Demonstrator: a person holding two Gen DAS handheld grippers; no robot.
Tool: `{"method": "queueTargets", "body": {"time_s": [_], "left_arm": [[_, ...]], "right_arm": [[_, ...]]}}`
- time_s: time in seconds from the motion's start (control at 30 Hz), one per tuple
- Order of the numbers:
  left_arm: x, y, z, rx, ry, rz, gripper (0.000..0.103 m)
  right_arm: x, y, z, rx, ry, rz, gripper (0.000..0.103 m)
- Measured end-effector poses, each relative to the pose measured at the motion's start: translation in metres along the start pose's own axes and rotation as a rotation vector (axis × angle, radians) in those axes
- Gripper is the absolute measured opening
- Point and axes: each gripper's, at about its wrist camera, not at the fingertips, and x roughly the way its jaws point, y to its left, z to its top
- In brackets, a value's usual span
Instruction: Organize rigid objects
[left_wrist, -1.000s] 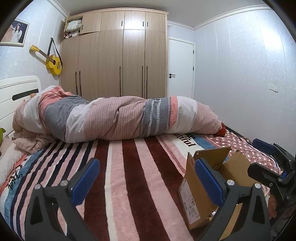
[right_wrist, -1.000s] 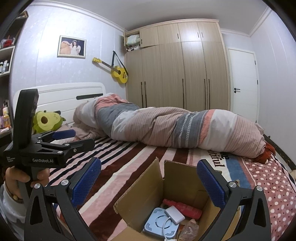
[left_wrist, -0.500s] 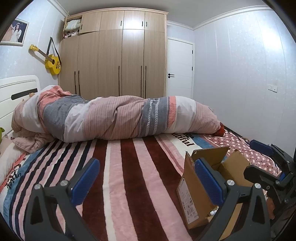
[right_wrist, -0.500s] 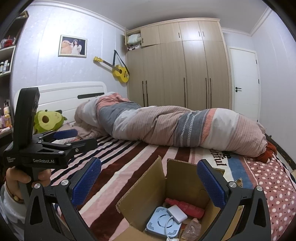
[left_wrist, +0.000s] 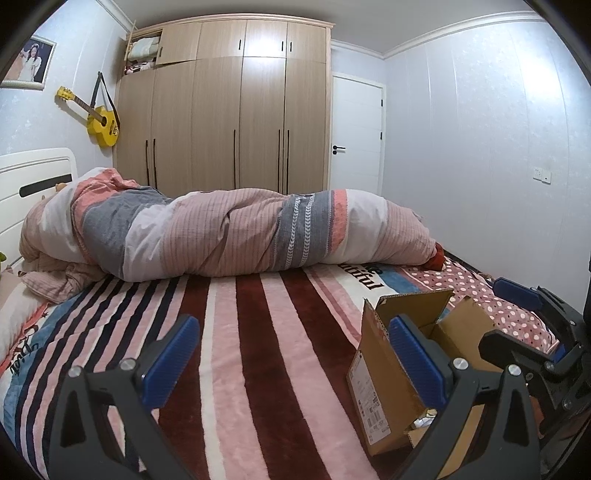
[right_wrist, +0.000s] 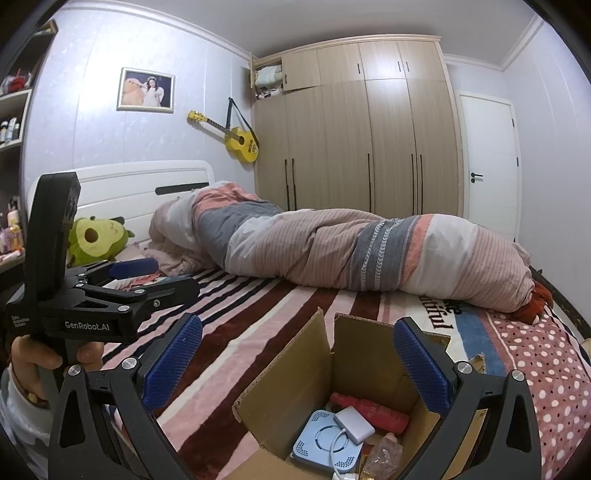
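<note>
An open cardboard box (right_wrist: 365, 354) stands on the striped bed blanket (right_wrist: 236, 317); it also shows at the right in the left wrist view (left_wrist: 384, 369). Inside lie a pale blue round-patterned device (right_wrist: 325, 446), a white adapter with cable (right_wrist: 354, 424), a red bottle (right_wrist: 373, 410) and a clear plastic item (right_wrist: 384, 450). My right gripper (right_wrist: 297, 363) is open and empty just above the box. My left gripper (left_wrist: 293, 360) is open and empty over the blanket, left of the box; it shows in the right wrist view (right_wrist: 147, 275).
A rolled striped duvet (left_wrist: 236, 232) lies across the far side of the bed. A green plush toy (right_wrist: 96, 240) sits by the white headboard (right_wrist: 147, 184). A wardrobe (left_wrist: 229, 107), a door (left_wrist: 354, 133) and a yellow ukulele (left_wrist: 99, 118) are behind.
Both views have shifted slightly; the grippers drifted a little over the bed. Both stay open and empty, and the box has not moved.
</note>
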Motion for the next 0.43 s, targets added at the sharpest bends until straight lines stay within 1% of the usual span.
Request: {"method": "queueTargets", "body": {"time_s": [0.43], "left_arm": [[-0.0006,-0.0024,-0.0007,0.001,-0.002,0.000,0.102]], "right_arm": [[0.0004,-0.0007,0.0008,0.003,0.002,-0.001,0.103]]}}
